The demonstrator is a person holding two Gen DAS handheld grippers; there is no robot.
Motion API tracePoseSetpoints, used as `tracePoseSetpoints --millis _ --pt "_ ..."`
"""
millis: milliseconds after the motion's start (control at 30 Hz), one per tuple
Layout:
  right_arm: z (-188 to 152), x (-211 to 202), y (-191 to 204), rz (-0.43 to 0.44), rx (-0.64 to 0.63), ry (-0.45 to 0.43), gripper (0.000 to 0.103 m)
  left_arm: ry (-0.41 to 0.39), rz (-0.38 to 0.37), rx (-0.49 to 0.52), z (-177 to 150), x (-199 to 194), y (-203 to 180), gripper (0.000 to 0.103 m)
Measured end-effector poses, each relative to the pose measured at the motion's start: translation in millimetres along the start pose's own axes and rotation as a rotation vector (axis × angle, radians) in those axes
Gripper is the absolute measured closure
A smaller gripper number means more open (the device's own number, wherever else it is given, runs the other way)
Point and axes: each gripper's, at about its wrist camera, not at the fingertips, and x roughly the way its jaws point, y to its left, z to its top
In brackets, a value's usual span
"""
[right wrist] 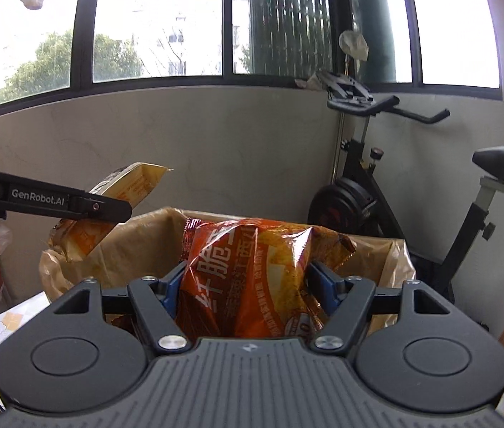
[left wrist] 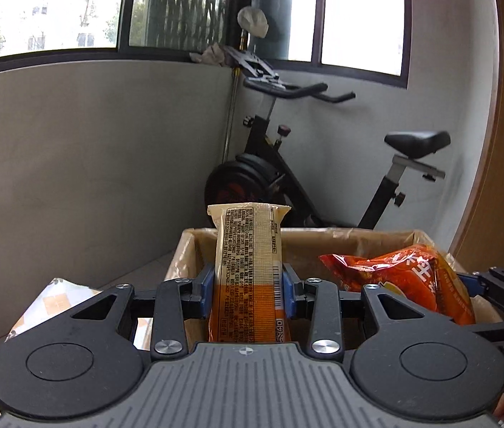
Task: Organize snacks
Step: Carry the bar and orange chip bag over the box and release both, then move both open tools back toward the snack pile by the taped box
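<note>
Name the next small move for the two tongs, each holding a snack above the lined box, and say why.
Probably lower both a little and let go. The left tongs grip a slim yellow packet and the right tongs an orange bag; both hang over the open box, not yet inside it.

A slim yellow-and-orange snack packet stands upright, clamped above the cardboard box. Beside it, a crinkled orange-red chip bag is held above the same lined box.
</note>
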Motion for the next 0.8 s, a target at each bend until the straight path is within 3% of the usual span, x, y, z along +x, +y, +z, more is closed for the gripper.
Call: tracePoseSetpoints --millis 133,200,267,467,800 --pt "-3.7 3.1 -4.0 -0.005 0.015 0.024 0.030 0.027 -0.014 0.024 -5.9 6.1 -2.2 0.063" --pt "-5.0 3.4 -5.2 -0.009 0.022 0.033 0.030 0.028 -0.022 0.034 -7.7 5.4 -2.8 0.056" --pt "-5.6 2.4 -6.2 -0.014 0.033 0.040 0.030 0.023 -0.020 0.033 -8.2 3.2 -3.5 0.041" --pt "-5.1 -10.3 -4.1 0.002 0.033 0.034 0.023 0.013 -0.023 -0.007 -6.5 -13.9 6.3 0.025" --pt "-9.3 -45.3 -6.8 0.007 0.029 0.020 0.020 -0.018 0.004 -0.041 -10.7 -63.1 31.2 0.015"
